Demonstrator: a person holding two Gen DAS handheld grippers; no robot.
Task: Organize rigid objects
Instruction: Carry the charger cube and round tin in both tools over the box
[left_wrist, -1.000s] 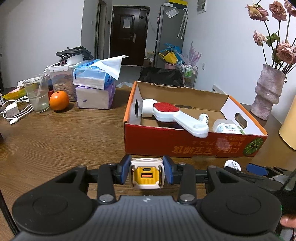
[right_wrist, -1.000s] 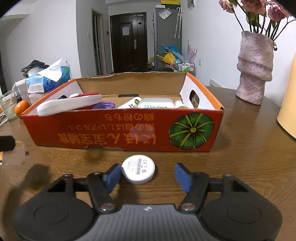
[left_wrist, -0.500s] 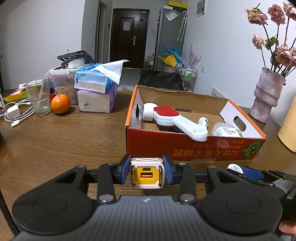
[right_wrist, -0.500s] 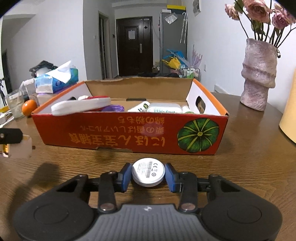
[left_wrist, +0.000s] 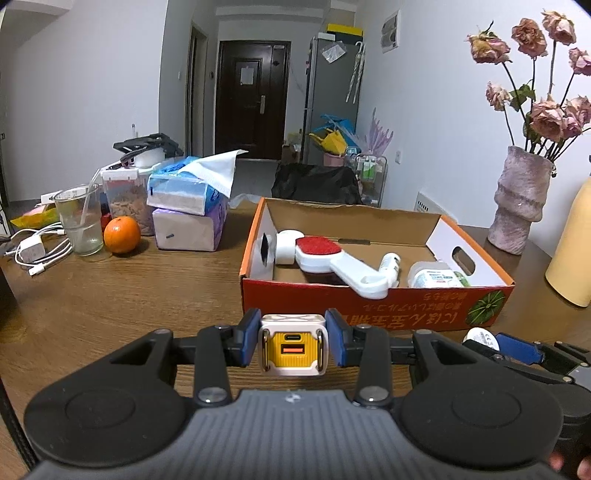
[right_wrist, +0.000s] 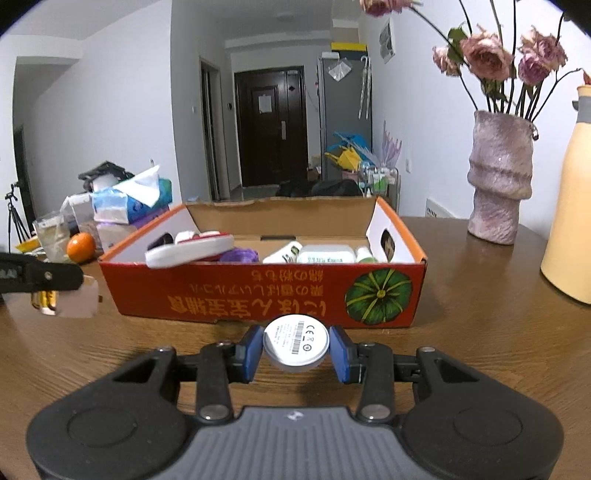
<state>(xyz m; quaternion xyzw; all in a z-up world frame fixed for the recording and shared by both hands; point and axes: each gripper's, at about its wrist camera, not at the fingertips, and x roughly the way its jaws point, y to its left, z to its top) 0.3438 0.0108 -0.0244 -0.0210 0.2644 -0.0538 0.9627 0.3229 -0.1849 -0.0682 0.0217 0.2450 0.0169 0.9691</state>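
Left wrist view: left claw (left_wrist: 293, 341) clenched on a white-and-yellow charger (left_wrist: 293, 345), held above the counter (left_wrist: 110, 295). Cardboard box (left_wrist: 369, 310) at 12 o'clock, holding a lint brush (left_wrist: 332, 258).

Right wrist view: right claw (right_wrist: 296, 349) clamped on a round white disc (right_wrist: 296, 345), box at 12 o'clock; charger at 9 o'clock.

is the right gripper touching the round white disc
Touching. In the right wrist view both blue pads of the right gripper press against opposite edges of the round white disc, with no gap on either side.
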